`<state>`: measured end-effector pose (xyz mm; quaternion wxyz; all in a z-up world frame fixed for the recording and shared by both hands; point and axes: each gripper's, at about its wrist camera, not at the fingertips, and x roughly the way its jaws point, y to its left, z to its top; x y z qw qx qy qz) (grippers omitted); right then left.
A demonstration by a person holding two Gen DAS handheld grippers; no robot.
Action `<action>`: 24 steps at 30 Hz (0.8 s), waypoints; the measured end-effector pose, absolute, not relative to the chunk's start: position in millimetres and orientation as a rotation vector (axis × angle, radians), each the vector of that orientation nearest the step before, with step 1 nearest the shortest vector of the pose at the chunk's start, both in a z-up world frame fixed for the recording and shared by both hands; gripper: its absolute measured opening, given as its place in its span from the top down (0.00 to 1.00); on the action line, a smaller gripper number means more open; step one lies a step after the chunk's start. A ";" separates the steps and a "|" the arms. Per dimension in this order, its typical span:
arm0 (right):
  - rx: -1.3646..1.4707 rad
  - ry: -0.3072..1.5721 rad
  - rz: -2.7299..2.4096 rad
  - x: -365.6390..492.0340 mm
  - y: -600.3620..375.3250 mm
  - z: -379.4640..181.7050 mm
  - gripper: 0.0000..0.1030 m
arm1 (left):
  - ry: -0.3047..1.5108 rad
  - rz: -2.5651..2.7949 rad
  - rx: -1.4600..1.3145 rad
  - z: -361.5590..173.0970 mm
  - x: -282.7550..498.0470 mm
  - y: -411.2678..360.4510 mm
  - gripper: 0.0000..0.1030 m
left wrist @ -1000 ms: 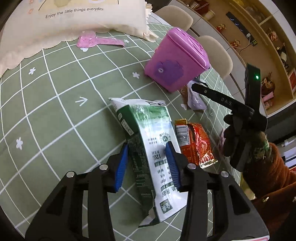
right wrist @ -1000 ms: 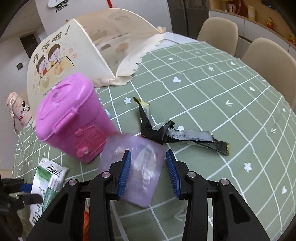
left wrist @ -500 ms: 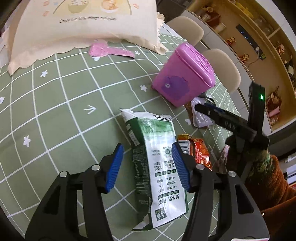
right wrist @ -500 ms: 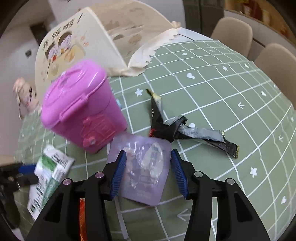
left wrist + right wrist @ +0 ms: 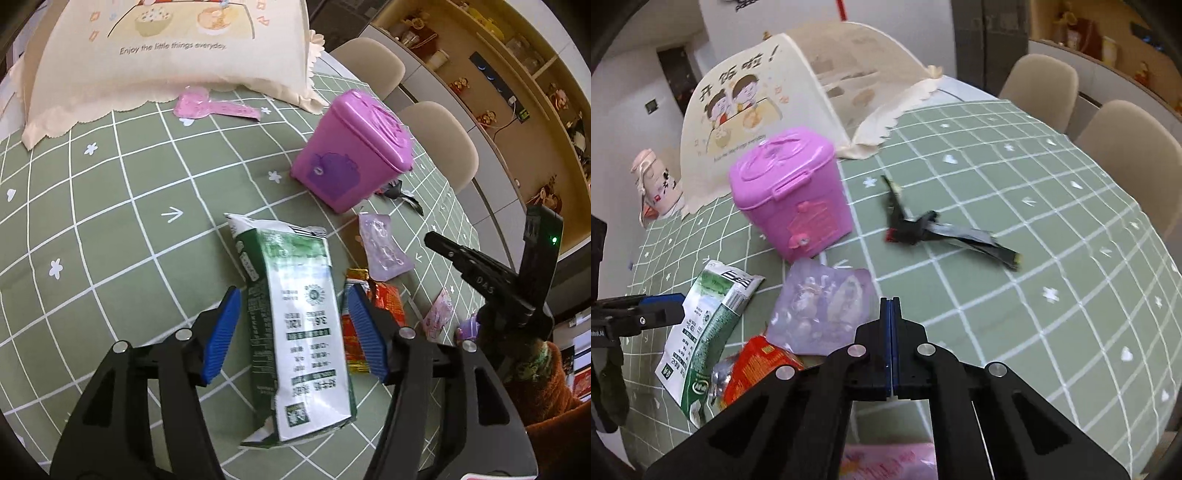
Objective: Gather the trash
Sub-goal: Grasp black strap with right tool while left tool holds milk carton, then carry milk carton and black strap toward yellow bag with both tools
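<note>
Green gridded tablecloth (image 5: 110, 206): left gripper (image 5: 291, 328) had just widened, pads clear of milk carton (image 5: 295, 317) lying between; right gripper (image 5: 890, 332) snapped shut empty, purple pouch (image 5: 823, 299) loose at ten o'clock; pink bin (image 5: 790, 192) lidded, nothing collected
</note>
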<state>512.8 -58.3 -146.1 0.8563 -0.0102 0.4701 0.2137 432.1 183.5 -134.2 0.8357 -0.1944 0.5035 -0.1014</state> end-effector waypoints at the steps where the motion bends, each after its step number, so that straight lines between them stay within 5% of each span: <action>1: -0.005 0.999 0.447 514.1 -61.8 -147.3 0.97 | 1.069 -0.205 -0.398 -133.9 432.0 180.4 0.45; 7: 0.060 0.954 0.501 527.4 -69.9 -139.1 0.94 | 1.114 -0.096 -0.272 -138.7 434.3 157.1 0.45; 11: -0.118 0.893 0.601 560.4 -46.8 -126.3 0.65 | 1.138 -0.110 -0.231 -143.4 433.3 144.1 0.44; 24: -0.367 0.994 0.696 604.5 -20.6 -173.0 0.64 | 1.110 -0.158 -0.308 -140.6 430.1 156.2 0.44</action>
